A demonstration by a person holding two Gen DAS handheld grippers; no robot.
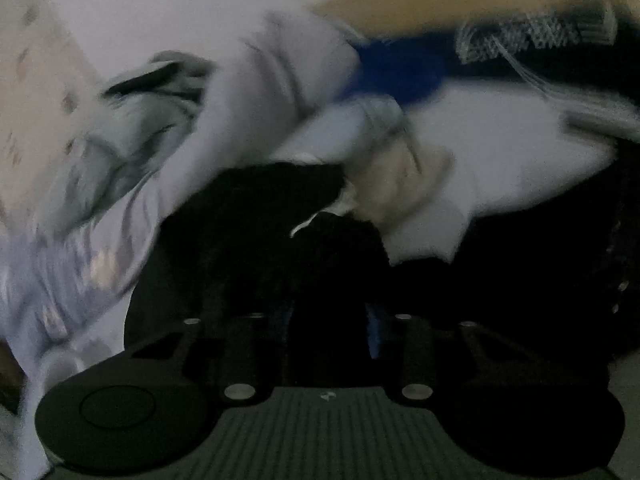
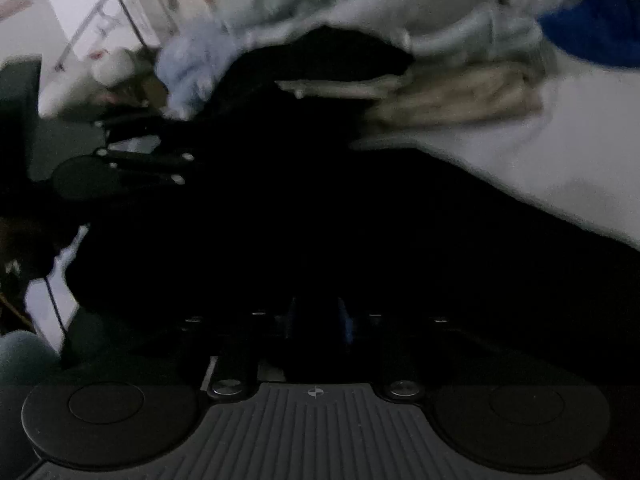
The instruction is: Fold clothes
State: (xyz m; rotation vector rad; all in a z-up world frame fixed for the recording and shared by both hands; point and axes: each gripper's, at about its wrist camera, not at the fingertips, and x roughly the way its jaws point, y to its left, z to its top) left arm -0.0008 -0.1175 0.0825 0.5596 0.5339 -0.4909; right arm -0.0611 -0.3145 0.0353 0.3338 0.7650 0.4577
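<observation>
So it's a bed with a white sheet (image 2: 560,160). A black garment (image 2: 320,208) is spread over it, a folded beige piece (image 2: 460,100) and something blue (image 2: 596,32) sit nearby, plus pale clothes (image 1: 260,92) heaped behind.
</observation>
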